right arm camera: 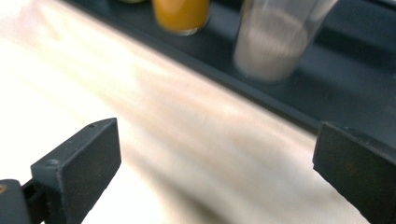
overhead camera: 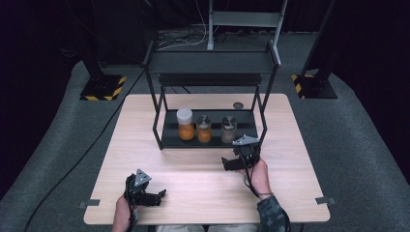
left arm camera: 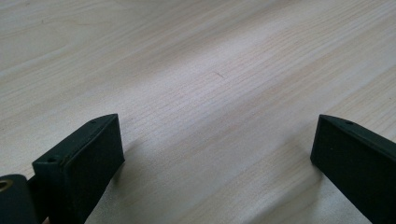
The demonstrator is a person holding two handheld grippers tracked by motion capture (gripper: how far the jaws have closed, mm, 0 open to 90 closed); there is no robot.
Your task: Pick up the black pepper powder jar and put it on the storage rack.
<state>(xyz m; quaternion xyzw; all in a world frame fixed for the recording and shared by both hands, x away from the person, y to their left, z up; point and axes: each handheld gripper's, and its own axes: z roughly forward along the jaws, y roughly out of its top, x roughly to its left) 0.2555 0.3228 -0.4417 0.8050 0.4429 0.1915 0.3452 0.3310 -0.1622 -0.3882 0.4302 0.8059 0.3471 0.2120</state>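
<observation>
Three jars stand in a row on the lower tray of a black shelf rack [overhead camera: 169,130]: a white-lidded orange jar [overhead camera: 185,124], a metal-lidded orange jar [overhead camera: 204,128] and a greyish jar [overhead camera: 228,129]. My right gripper [overhead camera: 240,155] hovers just in front of the rack's right end, open, with nothing between its jaws. In the right gripper view its own jaws [right arm camera: 215,140] stand wide apart over the tabletop, with the greyish jar [right arm camera: 275,42] and an orange jar [right arm camera: 181,14] blurred ahead. My left gripper [overhead camera: 153,195] rests near the front edge, open [left arm camera: 217,140] over bare wood.
The light wooden table [overhead camera: 203,183] stands on grey carpet. A small dark round lid [overhead camera: 238,105] lies on the table behind the rack. The rack's upper shelf [overhead camera: 210,63] overhangs the jars. Black stands with yellow-striped feet [overhead camera: 104,87] flank the table at the back.
</observation>
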